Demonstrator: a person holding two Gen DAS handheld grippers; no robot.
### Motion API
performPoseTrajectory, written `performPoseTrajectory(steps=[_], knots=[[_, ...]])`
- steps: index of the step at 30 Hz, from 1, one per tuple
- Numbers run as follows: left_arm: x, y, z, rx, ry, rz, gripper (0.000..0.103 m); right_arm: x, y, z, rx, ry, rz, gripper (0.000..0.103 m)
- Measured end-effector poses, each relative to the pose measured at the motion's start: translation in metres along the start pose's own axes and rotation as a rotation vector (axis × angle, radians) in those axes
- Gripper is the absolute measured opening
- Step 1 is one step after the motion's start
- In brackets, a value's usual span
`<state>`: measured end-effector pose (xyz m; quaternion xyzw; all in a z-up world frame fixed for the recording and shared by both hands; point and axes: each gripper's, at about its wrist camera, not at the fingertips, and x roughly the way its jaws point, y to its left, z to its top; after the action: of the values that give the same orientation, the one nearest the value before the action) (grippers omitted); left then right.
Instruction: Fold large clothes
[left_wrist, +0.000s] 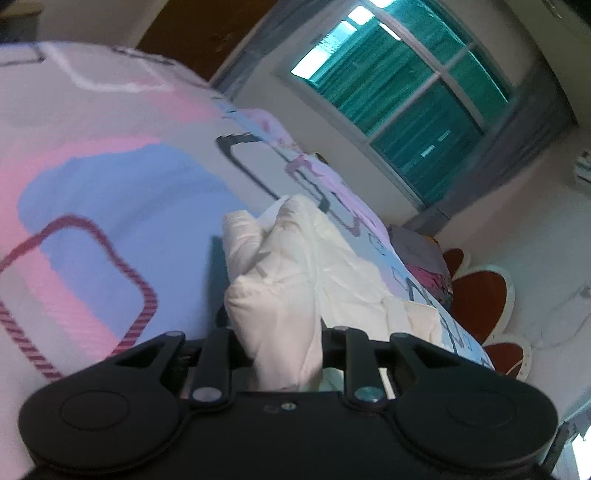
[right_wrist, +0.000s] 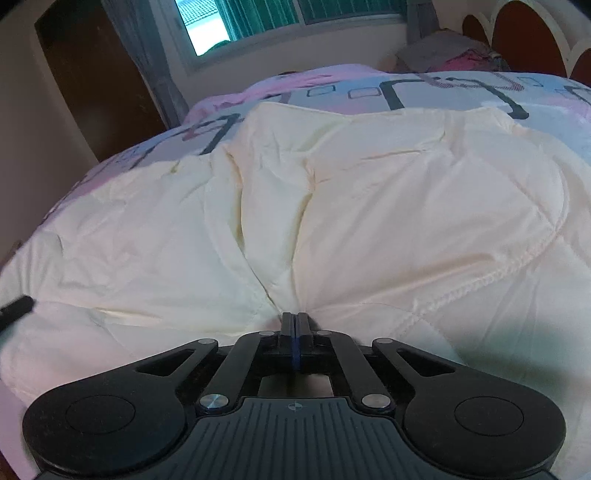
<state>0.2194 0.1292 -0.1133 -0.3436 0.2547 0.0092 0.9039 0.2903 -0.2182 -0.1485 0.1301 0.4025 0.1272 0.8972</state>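
we judge the fold barely begun: the cream quilted cover (right_wrist: 369, 206) lies rumpled across the bed (left_wrist: 92, 177), not yet doubled into any neat layer. our right claw (right_wrist: 295, 325) is pinched tight on the cover's edge nearest us; our left claw (left_wrist: 280, 295) grips a thick bunch of it, raised above the bed. we can read no label or writing.

Bed's got a pink, blue and white patterned bedsheet (right_wrist: 461, 86) with square outlines. Behind it there's a window with teal curtains (left_wrist: 413, 96), grey drapes (right_wrist: 147, 55), and a red-and-white scalloped headboard (left_wrist: 480, 299).
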Motion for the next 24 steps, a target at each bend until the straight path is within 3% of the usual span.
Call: performPoseTrajectory(steps=[2, 5, 9, 11, 14, 19, 22, 24], knots=[[-0.003, -0.004, 0.002, 0.019, 0.001, -0.003, 0.022, -0.008, 0.001, 0.004, 0.003, 0.001, -0.009, 0.0], [-0.006, -0.008, 0.004, 0.041, 0.001, -0.011, 0.022, -0.036, -0.004, 0.012, 0.081, -0.076, 0.04, 0.0], [-0.01, -0.018, 0.007, 0.087, -0.008, -0.023, 0.022, -0.042, 0.001, 0.029, 0.081, -0.121, 0.058, 0.0], [-0.011, -0.022, 0.007, 0.094, -0.011, -0.028, 0.022, -0.031, 0.006, 0.035, 0.065, -0.096, 0.043, 0.0], [-0.013, -0.027, 0.008, 0.104, -0.012, -0.031, 0.022, 0.006, 0.004, 0.03, 0.056, 0.044, 0.008, 0.0], [-0.017, -0.045, 0.007, 0.174, -0.028, -0.035, 0.022, 0.005, 0.003, 0.025, 0.062, 0.034, 0.006, 0.0], [-0.021, -0.051, 0.009, 0.205, -0.032, -0.047, 0.022, -0.033, -0.002, 0.021, 0.098, -0.059, 0.034, 0.0], [-0.023, -0.055, 0.009, 0.235, -0.033, -0.048, 0.022, -0.052, -0.004, 0.013, 0.111, -0.042, 0.05, 0.0]])
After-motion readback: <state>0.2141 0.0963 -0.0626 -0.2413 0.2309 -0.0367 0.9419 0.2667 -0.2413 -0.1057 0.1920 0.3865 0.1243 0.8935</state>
